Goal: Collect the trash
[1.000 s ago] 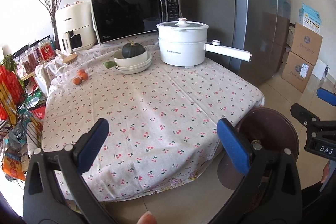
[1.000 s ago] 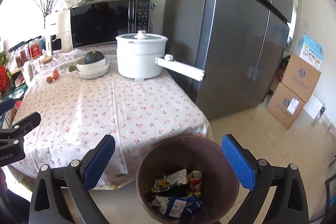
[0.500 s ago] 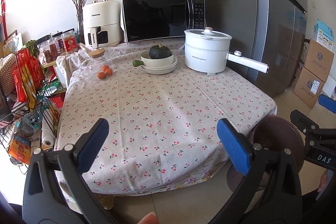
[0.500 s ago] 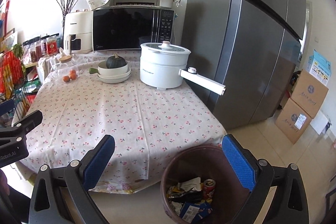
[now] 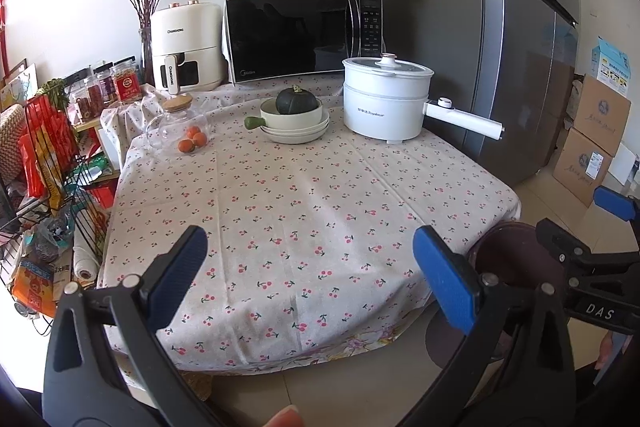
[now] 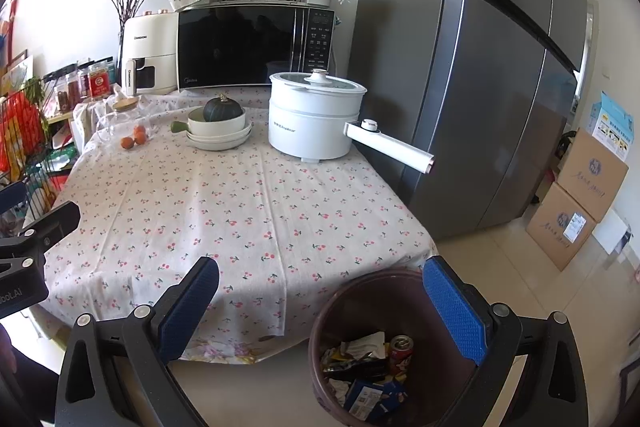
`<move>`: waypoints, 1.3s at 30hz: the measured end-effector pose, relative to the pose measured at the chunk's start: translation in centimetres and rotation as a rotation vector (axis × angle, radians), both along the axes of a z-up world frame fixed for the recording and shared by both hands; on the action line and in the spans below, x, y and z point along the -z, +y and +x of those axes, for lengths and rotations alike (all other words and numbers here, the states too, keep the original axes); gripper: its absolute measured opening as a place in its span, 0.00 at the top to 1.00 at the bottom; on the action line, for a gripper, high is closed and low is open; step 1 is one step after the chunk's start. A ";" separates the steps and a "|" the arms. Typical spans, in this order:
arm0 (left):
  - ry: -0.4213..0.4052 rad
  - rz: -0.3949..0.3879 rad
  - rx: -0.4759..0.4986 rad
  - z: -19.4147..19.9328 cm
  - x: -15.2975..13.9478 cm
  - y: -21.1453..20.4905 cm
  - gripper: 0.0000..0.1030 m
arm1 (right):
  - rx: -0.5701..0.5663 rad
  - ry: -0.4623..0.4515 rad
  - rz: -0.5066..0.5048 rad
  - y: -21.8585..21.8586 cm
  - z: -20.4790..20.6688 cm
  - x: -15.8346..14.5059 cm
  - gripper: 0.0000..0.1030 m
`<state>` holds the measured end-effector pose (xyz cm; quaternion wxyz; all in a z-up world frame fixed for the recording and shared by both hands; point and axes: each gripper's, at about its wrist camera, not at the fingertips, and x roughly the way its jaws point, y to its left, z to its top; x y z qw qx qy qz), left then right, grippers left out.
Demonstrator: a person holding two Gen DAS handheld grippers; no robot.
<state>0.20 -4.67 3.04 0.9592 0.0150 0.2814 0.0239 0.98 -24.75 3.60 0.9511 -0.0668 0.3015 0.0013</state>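
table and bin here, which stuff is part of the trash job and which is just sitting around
Part of the job:
- brown bin on the floor by the table corner
- wrappers and a red can inside it
- left gripper and right gripper, both open and empty

Just sitting around:
- white electric pot
- squash in stacked bowls
- oranges
- microwave
- fridge
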 end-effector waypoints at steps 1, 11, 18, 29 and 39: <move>0.000 -0.001 0.002 0.0 0.0 0.0 0.01 | 0.002 0.000 0.002 0.0 0.0 0.0 0.00; 0.000 0.001 0.005 -0.1 -0.1 -0.2 0.01 | 0.007 0.002 0.004 -0.1 -0.1 0.1 0.00; 0.000 0.002 0.004 -0.1 -0.1 -0.2 0.01 | 0.012 0.002 0.006 -0.1 -0.2 0.0 0.00; 0.001 0.004 0.003 -0.1 -0.1 -0.2 0.01 | 0.020 0.000 0.008 -0.1 -0.2 0.0 0.00; 0.006 0.009 0.010 -0.1 0.0 0.1 0.01 | 0.020 -0.001 0.010 -0.2 -0.2 0.0 0.00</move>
